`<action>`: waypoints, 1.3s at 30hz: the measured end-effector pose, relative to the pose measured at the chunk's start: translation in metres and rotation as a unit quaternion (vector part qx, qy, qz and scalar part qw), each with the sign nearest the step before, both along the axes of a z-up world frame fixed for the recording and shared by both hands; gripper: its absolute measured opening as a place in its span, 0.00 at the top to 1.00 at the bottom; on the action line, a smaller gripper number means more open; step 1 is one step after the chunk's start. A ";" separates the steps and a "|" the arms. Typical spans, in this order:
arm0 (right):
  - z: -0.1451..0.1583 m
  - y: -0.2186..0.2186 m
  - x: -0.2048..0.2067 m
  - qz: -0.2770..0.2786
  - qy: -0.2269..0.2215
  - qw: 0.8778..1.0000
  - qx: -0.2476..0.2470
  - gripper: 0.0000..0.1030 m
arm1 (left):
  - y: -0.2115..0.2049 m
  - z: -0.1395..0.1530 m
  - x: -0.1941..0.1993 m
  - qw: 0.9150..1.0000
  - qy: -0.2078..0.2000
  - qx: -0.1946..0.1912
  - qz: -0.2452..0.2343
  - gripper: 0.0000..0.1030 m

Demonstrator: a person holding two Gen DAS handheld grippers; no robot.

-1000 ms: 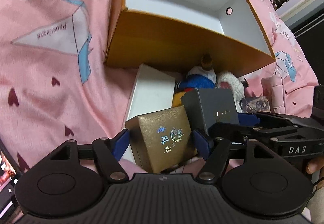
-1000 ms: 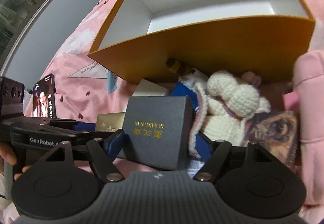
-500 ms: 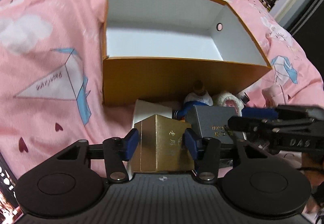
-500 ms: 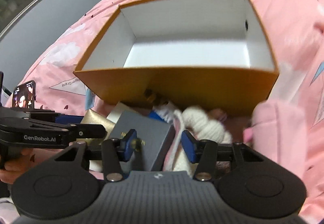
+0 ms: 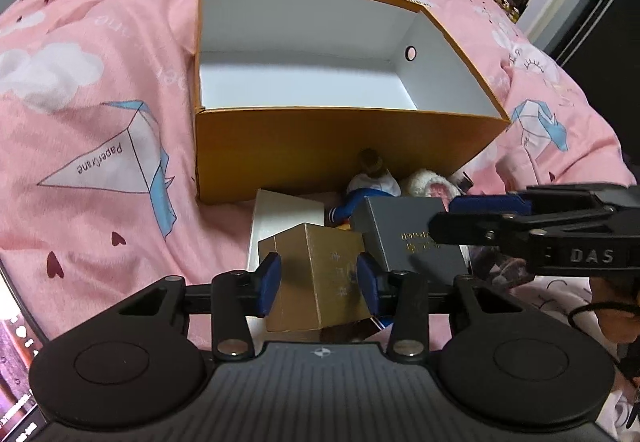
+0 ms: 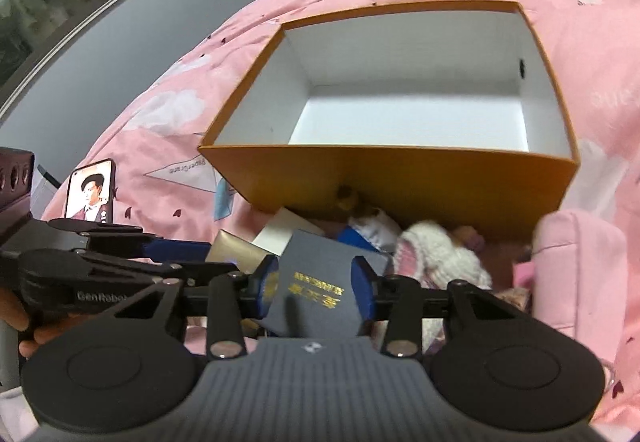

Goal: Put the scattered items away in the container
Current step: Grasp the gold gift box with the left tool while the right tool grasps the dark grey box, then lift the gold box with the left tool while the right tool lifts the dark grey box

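An open orange box with a white inside (image 5: 336, 146) (image 6: 400, 178) lies on the pink bedcover, empty. My left gripper (image 5: 318, 284) is shut on a gold box (image 5: 320, 282), lifted in front of the orange box. My right gripper (image 6: 316, 290) is shut on a dark grey box with gold lettering (image 6: 320, 282) (image 5: 404, 238), also lifted. Below lie a white flat box (image 5: 280, 218), a doll in blue and white (image 5: 368, 186) (image 6: 368, 226) and a cream knitted toy (image 6: 436, 258) (image 5: 428, 182).
A phone with a lit screen (image 6: 90, 190) lies on the bedcover at the left. A pink pouch (image 6: 576, 266) stands at the right of the pile. The pink bedcover (image 5: 100, 122) surrounds the box. A grey wall runs behind.
Both grippers closed on their boxes and lifted them up and back from the pile. The orange box's inside now shows from higher up.
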State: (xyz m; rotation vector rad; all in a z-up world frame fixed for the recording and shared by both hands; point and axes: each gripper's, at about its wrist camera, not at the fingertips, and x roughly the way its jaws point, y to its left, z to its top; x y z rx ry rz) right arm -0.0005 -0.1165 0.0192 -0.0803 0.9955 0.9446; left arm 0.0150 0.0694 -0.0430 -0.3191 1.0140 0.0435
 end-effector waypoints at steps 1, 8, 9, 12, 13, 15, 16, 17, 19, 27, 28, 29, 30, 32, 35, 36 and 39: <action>0.000 0.002 -0.001 0.001 -0.007 1.000 -0.006 0.57 | -0.002 0.003 -0.001 1.000 -0.004 0.002 -0.005 0.59; -0.008 -0.003 -0.001 -0.005 -0.007 0.999 -0.031 0.57 | -0.010 0.012 -0.004 0.998 -0.027 -0.044 -0.041 0.71; -0.009 -0.004 -0.001 -0.007 -0.007 0.999 -0.034 0.57 | -0.011 0.011 -0.003 0.997 -0.028 -0.054 -0.042 0.71; -0.012 -0.008 -0.001 -0.014 -0.003 0.999 -0.040 0.57 | -0.019 0.010 0.001 0.998 -0.038 -0.035 -0.046 0.71; -0.013 -0.009 -0.001 -0.015 -0.002 0.999 -0.040 0.56 | -0.021 0.010 0.001 0.998 -0.039 -0.034 -0.046 0.71; -0.014 -0.009 -0.002 -0.014 0.002 0.999 -0.040 0.56 | -0.020 0.010 0.002 0.998 -0.039 -0.036 -0.045 0.71; -0.014 -0.009 -0.003 -0.014 0.002 0.999 -0.039 0.56 | -0.020 0.010 0.001 0.998 -0.039 -0.037 -0.045 0.71; -0.013 -0.009 -0.004 -0.015 0.002 0.999 -0.038 0.56 | -0.019 0.010 0.000 0.997 -0.040 -0.039 -0.044 0.71; -0.010 -0.010 -0.005 -0.016 -0.005 0.999 -0.028 0.56 | -0.019 0.009 -0.001 0.997 -0.039 -0.040 -0.044 0.71; -0.004 0.003 -0.010 0.023 -0.019 0.999 -0.018 0.61 | -0.019 0.010 -0.005 0.998 -0.033 -0.038 -0.041 0.71; -0.005 0.004 -0.010 0.025 -0.020 0.999 -0.020 0.61 | -0.018 0.010 -0.006 0.998 -0.034 -0.039 -0.038 0.71; -0.006 0.006 -0.011 0.026 -0.021 0.999 -0.023 0.61 | -0.016 0.009 -0.006 0.998 -0.034 -0.042 -0.035 0.71; -0.007 0.006 -0.012 0.027 -0.021 0.999 -0.025 0.61 | -0.014 0.008 -0.007 0.998 -0.035 -0.043 -0.030 0.71; -0.010 0.008 -0.012 0.030 -0.018 0.999 -0.025 0.61 | -0.012 0.008 -0.008 0.998 -0.035 -0.044 -0.023 0.71; -0.010 0.008 -0.012 0.033 -0.019 0.999 -0.026 0.61 | -0.011 0.008 -0.009 0.998 -0.035 -0.042 -0.020 0.71; -0.010 0.008 -0.012 0.032 -0.019 0.999 -0.027 0.61 | -0.011 0.009 -0.010 0.998 -0.036 -0.039 -0.020 0.71; -0.010 0.007 -0.012 0.034 -0.021 0.999 -0.028 0.61 | -0.013 0.010 -0.011 0.999 -0.038 -0.024 -0.022 0.71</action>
